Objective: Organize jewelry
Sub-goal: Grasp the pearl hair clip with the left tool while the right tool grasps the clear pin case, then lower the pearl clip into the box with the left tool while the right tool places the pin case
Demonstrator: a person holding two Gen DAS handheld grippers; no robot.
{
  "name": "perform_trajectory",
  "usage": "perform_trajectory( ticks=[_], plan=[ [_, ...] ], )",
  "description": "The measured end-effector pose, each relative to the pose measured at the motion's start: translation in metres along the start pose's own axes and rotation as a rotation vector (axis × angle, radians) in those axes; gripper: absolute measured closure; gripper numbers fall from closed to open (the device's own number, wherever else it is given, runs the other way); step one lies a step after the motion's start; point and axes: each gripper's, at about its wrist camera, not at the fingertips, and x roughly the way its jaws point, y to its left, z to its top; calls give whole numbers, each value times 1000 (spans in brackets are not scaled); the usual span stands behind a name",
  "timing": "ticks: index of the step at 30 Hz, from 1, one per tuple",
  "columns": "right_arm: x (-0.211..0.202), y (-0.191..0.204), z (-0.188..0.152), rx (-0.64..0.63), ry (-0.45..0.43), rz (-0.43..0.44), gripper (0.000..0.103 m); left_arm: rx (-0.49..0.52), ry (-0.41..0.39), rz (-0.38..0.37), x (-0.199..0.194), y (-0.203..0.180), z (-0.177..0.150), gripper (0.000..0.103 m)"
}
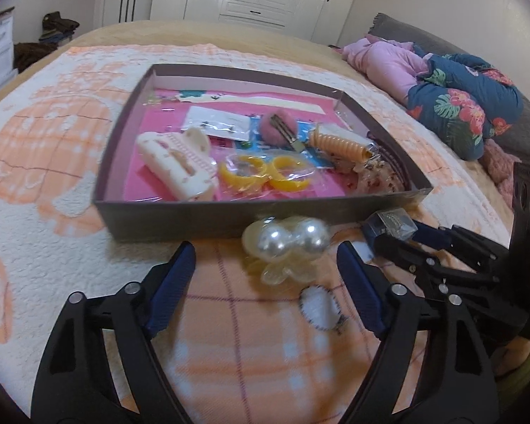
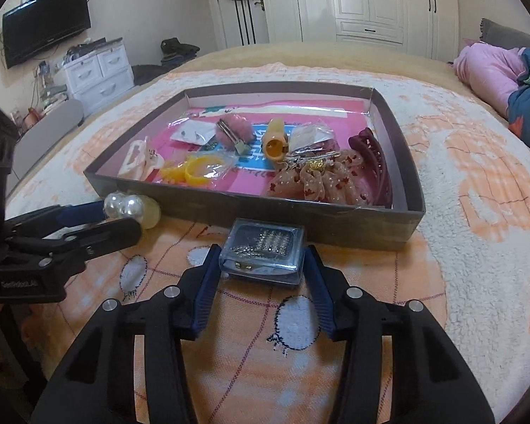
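A pearl hair clip (image 1: pixel 289 240) lies on the orange-and-white blanket just in front of the brown cardboard tray (image 1: pixel 194 212). My left gripper (image 1: pixel 265 251) straddles it, open, with gaps between both blue pads and the clip. From the right wrist view the clip (image 2: pixel 127 205) sits at the left gripper's (image 2: pixel 120 217) tips. A small clear plastic box (image 2: pixel 263 247) with sparkly pieces inside rests on the blanket against the tray's front wall (image 2: pixel 335 222). My right gripper (image 2: pixel 263 252) has its pads against the box's two sides. The left wrist view shows the box (image 1: pixel 394 221) at the right gripper's tips.
The tray holds a cream claw clip (image 1: pixel 176 162), yellow hoops in a bag (image 1: pixel 261 173), a pink pompom clip (image 1: pixel 279 127), an orange spiral tie (image 1: pixel 339 145), a floral scrunchie (image 2: pixel 318 180) and a maroon claw clip (image 2: pixel 374 162). Folded bedding (image 1: pixel 452 102) lies at the right.
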Motion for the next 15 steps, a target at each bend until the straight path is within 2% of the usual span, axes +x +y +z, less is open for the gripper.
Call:
perform_trajectory(
  ticks=[5, 10, 15],
  plan=[
    [-17, 1, -2, -20, -43, -3, 57, 13, 18, -19, 8, -8, 0, 63],
    [-31, 4, -1, -22, -76, 12, 57, 22, 2, -52, 0, -11, -1, 63],
    [-49, 9, 2, -40, -118, 15, 57, 29, -56, -52, -26, -13, 3, 63]
  ],
)
